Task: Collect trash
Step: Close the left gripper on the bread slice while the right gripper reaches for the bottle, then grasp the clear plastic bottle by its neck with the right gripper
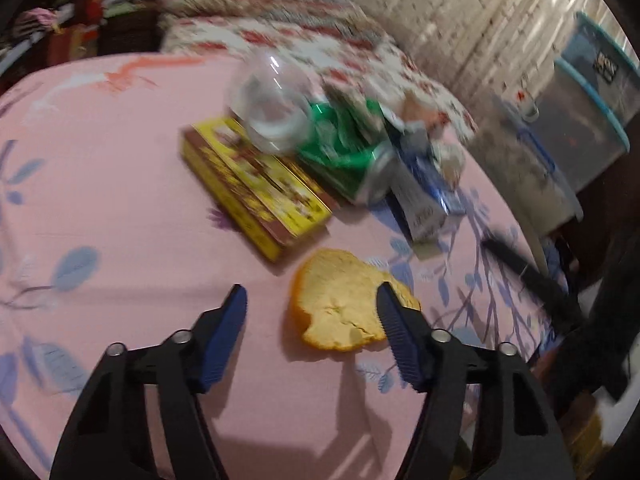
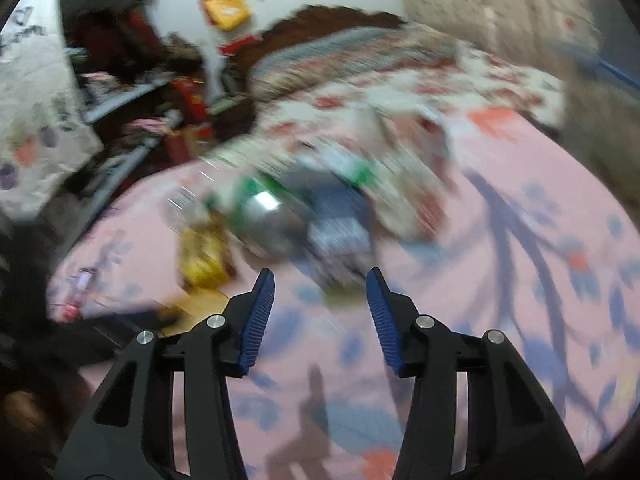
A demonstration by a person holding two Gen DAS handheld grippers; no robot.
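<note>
Trash lies on a pink floral bedsheet. An orange peel lies just ahead of my left gripper, which is open and empty, its right finger over the peel's right edge. Beyond are a yellow box, a clear plastic cup on its side, a crushed green can and a blue-white carton. My right gripper is open and empty above the sheet, facing the same pile, which is blurred: the green can, the carton and the yellow box.
A floral quilt lies folded at the head of the bed. Clear storage bins stand to the right of the bed. A black strip lies at the bed's right edge. Cluttered shelves stand to the left.
</note>
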